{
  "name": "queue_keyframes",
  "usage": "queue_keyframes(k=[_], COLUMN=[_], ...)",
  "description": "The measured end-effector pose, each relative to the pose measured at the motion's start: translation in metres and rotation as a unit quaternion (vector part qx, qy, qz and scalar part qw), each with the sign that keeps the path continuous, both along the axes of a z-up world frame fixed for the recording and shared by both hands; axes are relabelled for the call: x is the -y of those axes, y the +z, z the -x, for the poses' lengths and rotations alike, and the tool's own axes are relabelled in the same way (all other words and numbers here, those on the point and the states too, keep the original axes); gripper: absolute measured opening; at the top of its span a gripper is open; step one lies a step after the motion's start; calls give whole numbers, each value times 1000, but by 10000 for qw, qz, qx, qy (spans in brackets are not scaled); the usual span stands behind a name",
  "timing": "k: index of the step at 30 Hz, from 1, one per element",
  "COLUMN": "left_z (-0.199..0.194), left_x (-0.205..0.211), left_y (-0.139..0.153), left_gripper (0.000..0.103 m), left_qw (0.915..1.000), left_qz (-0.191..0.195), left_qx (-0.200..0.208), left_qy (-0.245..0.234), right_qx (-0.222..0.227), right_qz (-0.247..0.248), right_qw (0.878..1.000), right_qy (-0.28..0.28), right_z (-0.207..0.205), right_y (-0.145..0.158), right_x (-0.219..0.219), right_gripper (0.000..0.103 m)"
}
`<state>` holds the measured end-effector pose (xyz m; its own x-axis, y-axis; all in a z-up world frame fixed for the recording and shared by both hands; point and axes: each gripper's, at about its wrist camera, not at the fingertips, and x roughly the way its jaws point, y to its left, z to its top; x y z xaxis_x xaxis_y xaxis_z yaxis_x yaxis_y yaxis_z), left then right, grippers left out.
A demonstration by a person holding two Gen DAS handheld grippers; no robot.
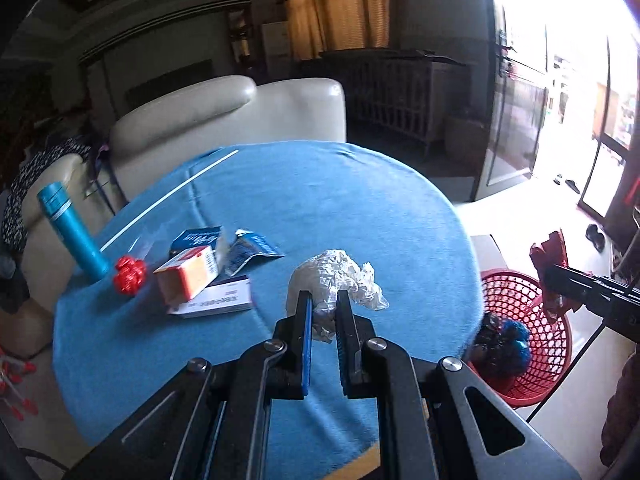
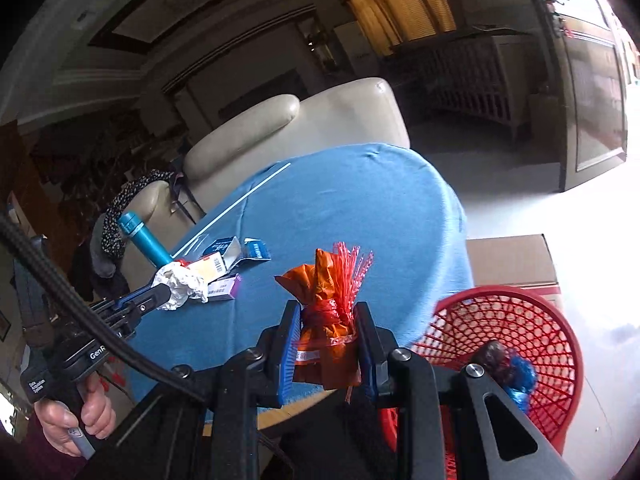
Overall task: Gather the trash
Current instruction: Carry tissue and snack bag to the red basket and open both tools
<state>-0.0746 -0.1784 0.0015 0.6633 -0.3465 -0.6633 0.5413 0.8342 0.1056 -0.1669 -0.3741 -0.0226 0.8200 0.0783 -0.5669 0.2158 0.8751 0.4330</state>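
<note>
2 tongs, each clamped on 1 piece of trash above the blue surface (image 1: 240,352).

Left tongs (image 1: 325,304) pinch crumpled white paper (image 1: 336,276); right tongs (image 2: 326,316) grip an orange tied bag (image 2: 326,320), its base hidden. The red basket (image 2: 520,320) is partly cut off, its dark contents unclear.

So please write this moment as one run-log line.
left claw: shut on crumpled white paper wad | right claw: shut on tied orange plastic bag | red mesh plastic basket: holds trash
</note>
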Motion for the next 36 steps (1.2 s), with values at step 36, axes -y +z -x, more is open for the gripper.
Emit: queue_keyframes(k=[36], left_z=[54], left_x=[136], left_y=[-16], left_gripper=[13], left_qw=[9694], left_qz=[50], left_qx=[-948], left_qy=[-2266], right_qx=[-157], right_qz=[-204], right_qw=[9911], right_qy=[-1307], right_z=[96], right_y=[-19], right_x=[88], right_gripper=[29])
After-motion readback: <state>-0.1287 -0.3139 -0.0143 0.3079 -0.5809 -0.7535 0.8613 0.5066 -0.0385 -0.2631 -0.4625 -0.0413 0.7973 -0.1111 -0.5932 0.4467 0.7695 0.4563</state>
